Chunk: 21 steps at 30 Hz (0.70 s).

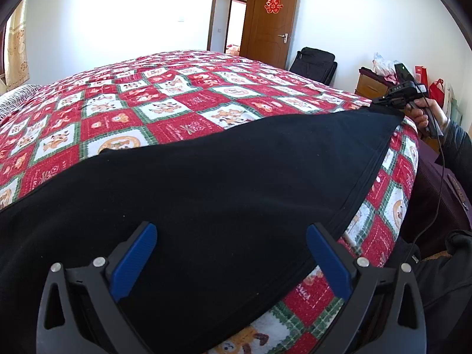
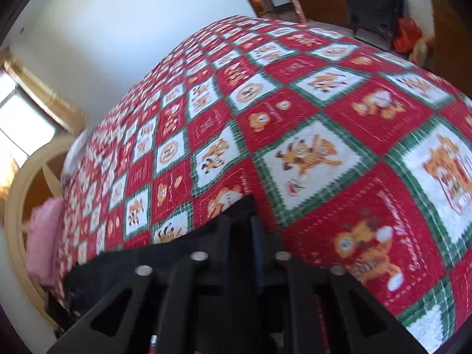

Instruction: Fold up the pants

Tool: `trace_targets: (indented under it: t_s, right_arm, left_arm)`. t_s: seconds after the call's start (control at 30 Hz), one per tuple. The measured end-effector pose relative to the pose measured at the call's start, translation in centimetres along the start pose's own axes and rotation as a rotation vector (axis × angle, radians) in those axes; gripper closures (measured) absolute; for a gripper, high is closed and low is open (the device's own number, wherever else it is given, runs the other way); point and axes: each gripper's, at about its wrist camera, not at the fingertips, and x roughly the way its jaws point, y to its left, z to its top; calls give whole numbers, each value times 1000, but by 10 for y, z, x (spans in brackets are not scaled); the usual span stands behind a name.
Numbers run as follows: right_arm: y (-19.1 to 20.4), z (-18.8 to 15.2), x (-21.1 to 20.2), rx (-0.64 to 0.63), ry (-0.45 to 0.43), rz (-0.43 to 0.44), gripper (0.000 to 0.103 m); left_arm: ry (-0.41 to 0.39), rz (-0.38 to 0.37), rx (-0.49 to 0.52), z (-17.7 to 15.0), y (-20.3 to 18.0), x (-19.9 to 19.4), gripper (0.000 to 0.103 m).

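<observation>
Left wrist view: the pants [image 1: 206, 177] are lying as a flat black sheet along the near edge of the bed [image 1: 177, 97], spreading from its near right corner leftward past the frame, with a stitched hem edge running down toward that corner. The left gripper [image 1: 231, 244] is hovering just above the cloth with its blue pads [image 1: 135, 259] spread wide and nothing pinched between them. At the far tip of the hem, by the bed's right edge, the right gripper [image 1: 392, 100] is sitting in the person's hand [image 1: 420, 115], its nose meeting the black corner.

In the right wrist view that gripper [image 2: 250, 206] is showing its jaws drawn together on a peak of black cloth [image 2: 242, 203], so it is clenching the pants' corner; the picture is blurring, so the depth of the bite is unclear.

To do this step well, I judge the left gripper should be closing on the hem corner nearest it before any lift, so both ends are rising level. The cloth is limp and will be sagging between the two grips, so keeping it taut matters. The quilt beneath should be staying out of the bite.
</observation>
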Motion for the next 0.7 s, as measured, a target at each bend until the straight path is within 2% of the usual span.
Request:
trace_targets:
  t_s: [0.03, 0.13, 0.23, 0.3, 0.4, 0.43, 0.5, 0.57, 0.63, 0.7]
  right_arm:
    - [5, 0, -1, -19, -18, -22, 100]
    - [17, 2, -14, -69, -118, -53, 100]
    - [14, 3, -20, -68, -178, -94, 101]
    - [8, 4, -18, -55, -182, -110, 101]
    - [-4, 4, 0, -29, -104, -148, 99]
    - [-8, 3, 5, -18, -81, -175, 97]
    - [-13, -3, -5, 6, -117, -242, 88]
    - [-8, -10, -24, 9, -171, -241, 68]
    - [9, -22, -46, -31, -218, -225, 58]
    - [47, -43, -59, -163, -215, -194, 56]
  left_arm:
    - [0, 1, 1, 0, 0, 0, 0]
    - [-1, 3, 4, -1, 0, 0, 0]
    - [-8, 5, 0, -2, 0, -1, 0]
    - [-12, 8, 2, -3, -1, -1, 0]
    - [-12, 14, 8, -3, -2, 0, 0]
    - [-12, 16, 7, -3, -2, 0, 0]
    - [-10, 17, 2, -2, -3, -2, 0]
    - [-10, 20, -9, -2, -3, -6, 0]
    - [-16, 16, -19, -4, -3, -10, 0]
    - [-18, 15, -27, -6, -2, -12, 0]
